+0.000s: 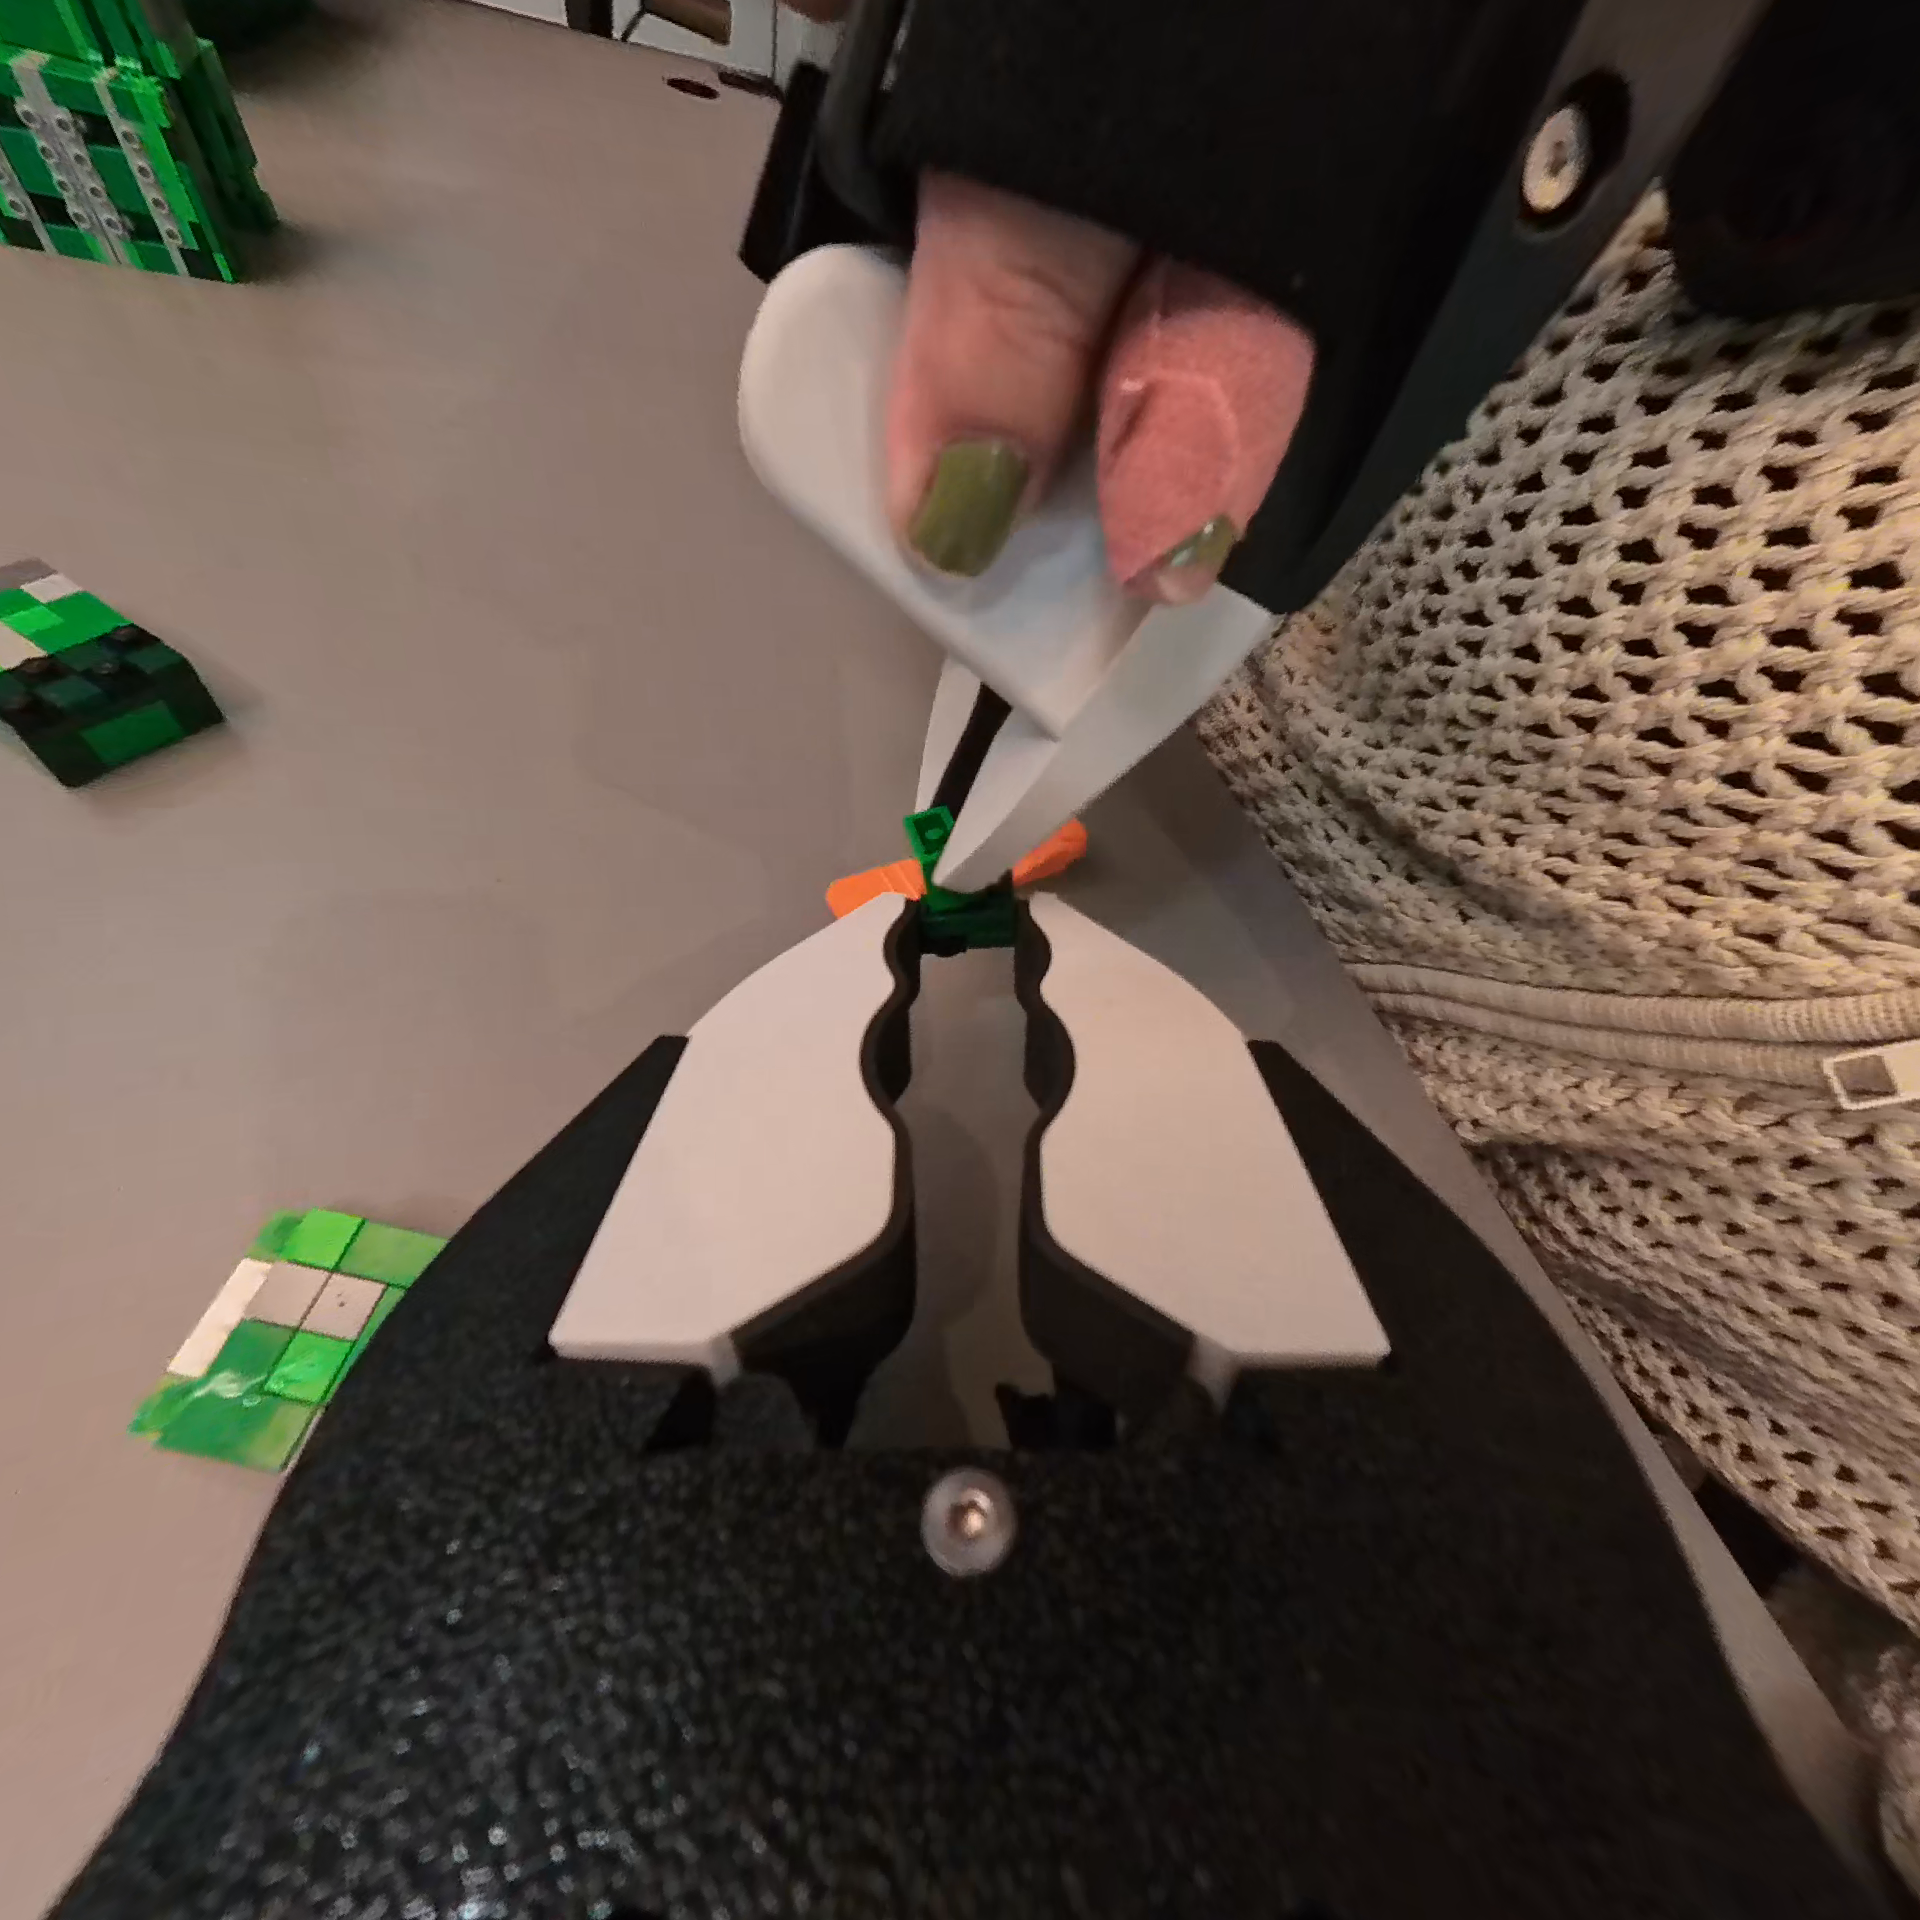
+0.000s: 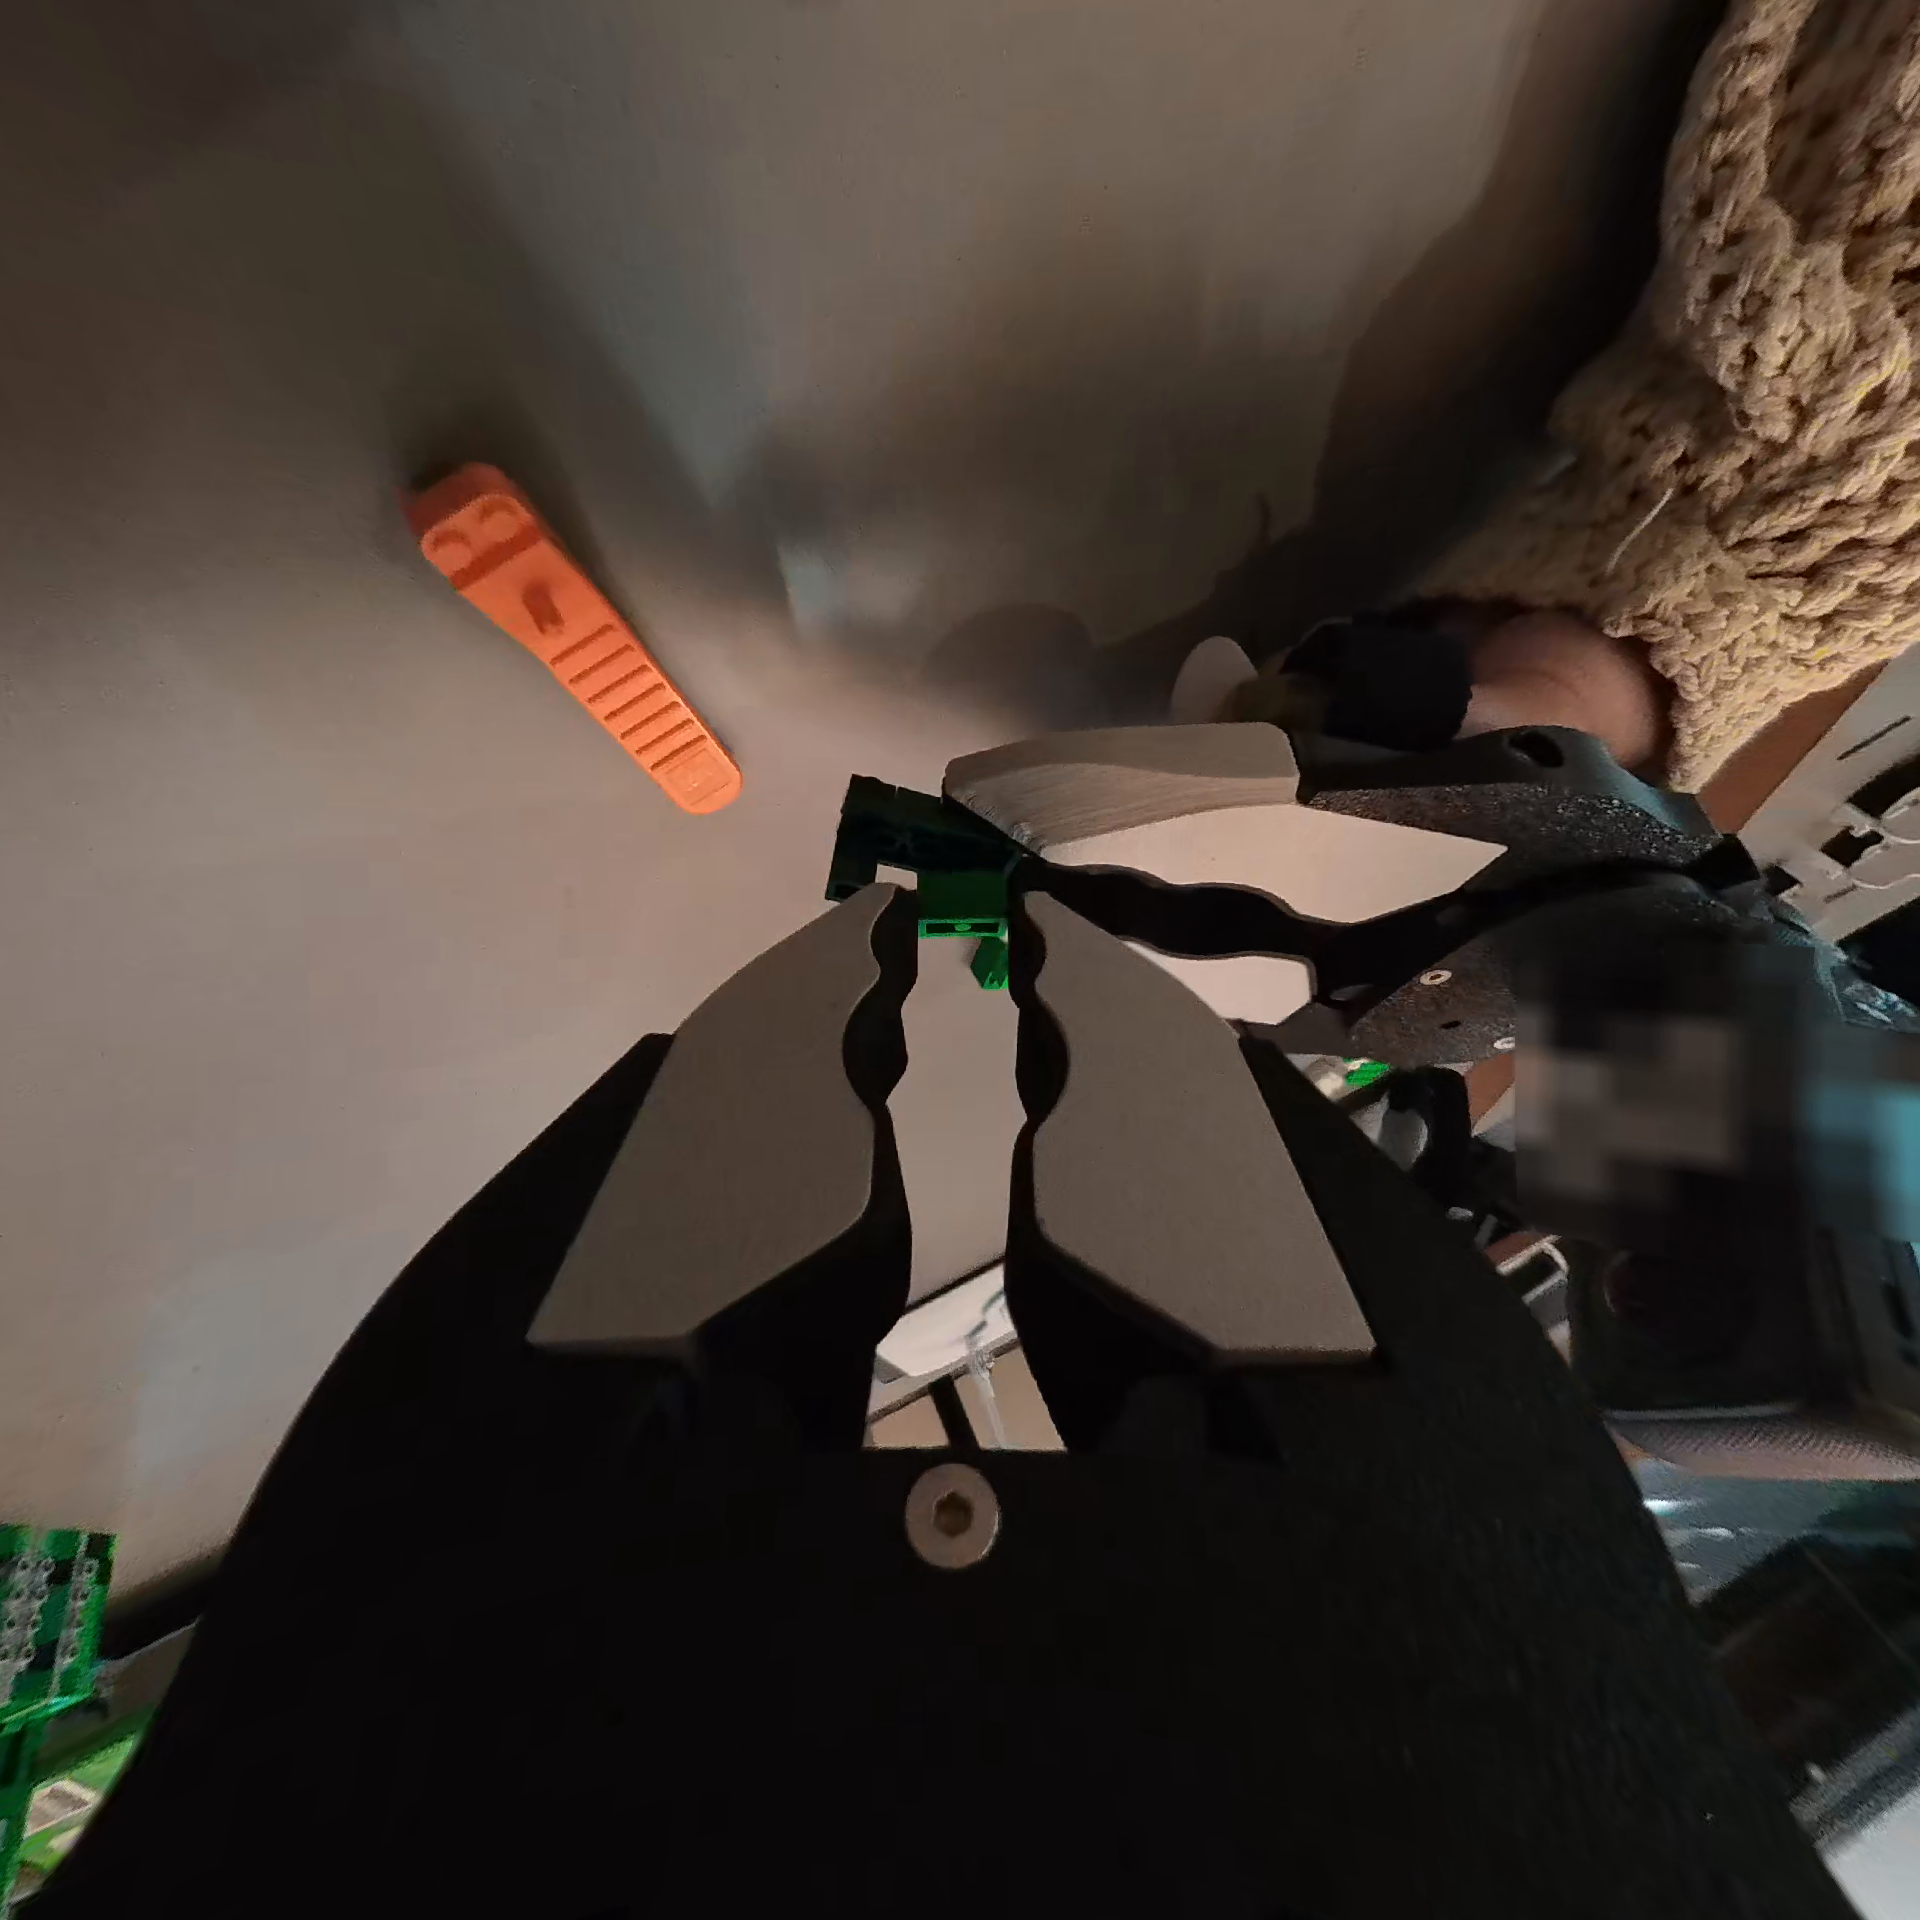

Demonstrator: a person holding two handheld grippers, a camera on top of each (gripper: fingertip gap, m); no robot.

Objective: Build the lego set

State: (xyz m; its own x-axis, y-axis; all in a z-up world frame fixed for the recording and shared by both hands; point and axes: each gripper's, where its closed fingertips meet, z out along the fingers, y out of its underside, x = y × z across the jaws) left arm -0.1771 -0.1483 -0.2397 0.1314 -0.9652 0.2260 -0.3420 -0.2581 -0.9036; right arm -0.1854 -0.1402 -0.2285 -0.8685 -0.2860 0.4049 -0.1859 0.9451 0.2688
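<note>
We pinch a dark green piece (image 1: 961,920) in our left gripper (image 1: 964,925), its tips squeezed on it. Our right gripper (image 2: 951,925) pinches a small bright green piece (image 2: 961,914) and comes in from 12 o'clock in the left wrist view. The two pieces touch. We think we are snapping them together; next we should line them up and push gently. An orange brick tool (image 2: 571,634) lies on the table at 10 o'clock. Green builds (image 1: 104,665) wait at 9 o'clock.
</note>
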